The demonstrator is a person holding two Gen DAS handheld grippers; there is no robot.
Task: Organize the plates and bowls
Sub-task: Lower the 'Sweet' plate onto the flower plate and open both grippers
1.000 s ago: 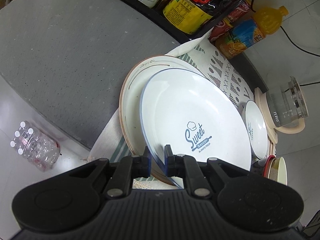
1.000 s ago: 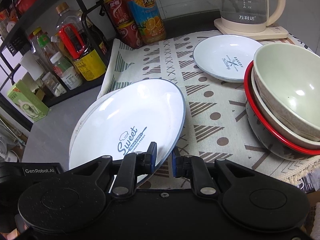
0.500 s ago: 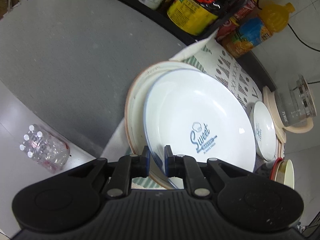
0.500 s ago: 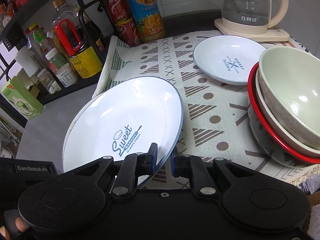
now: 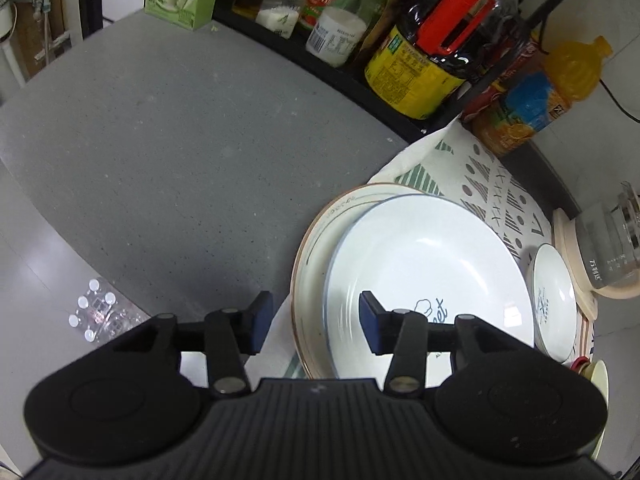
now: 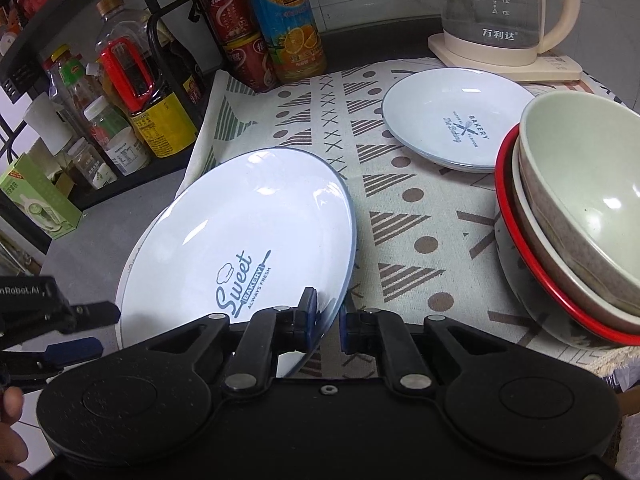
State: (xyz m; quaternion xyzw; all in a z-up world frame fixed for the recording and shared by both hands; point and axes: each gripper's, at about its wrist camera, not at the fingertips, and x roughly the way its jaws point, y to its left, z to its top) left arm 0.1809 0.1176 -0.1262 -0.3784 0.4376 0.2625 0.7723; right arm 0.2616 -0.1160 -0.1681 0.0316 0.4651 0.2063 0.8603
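Observation:
A large white "Sweet Bakery" plate (image 6: 248, 232) with a blue rim lies over a bigger brown-rimmed plate (image 5: 316, 240). My right gripper (image 6: 328, 316) is shut on its near rim. My left gripper (image 5: 312, 320) is open, its jaws wide apart at the plates' left edge, holding nothing; it also shows in the right wrist view (image 6: 80, 332). The white plate shows in the left wrist view (image 5: 432, 264) too. A small white "Bakery" plate (image 6: 456, 120) lies further back. A stack of bowls (image 6: 576, 216) with a red-rimmed one stands at the right.
A patterned cloth (image 6: 400, 216) covers the right part of the grey counter (image 5: 180, 140). A rack of bottles and jars (image 6: 120, 92), an orange juice bottle (image 6: 288, 28), red cans (image 6: 240, 40) and a glass kettle (image 6: 504, 12) line the back.
My left gripper has let go of the white plate's rim and opened wide. My right gripper still holds the plate, which has settled lower over the brown-rimmed plate.

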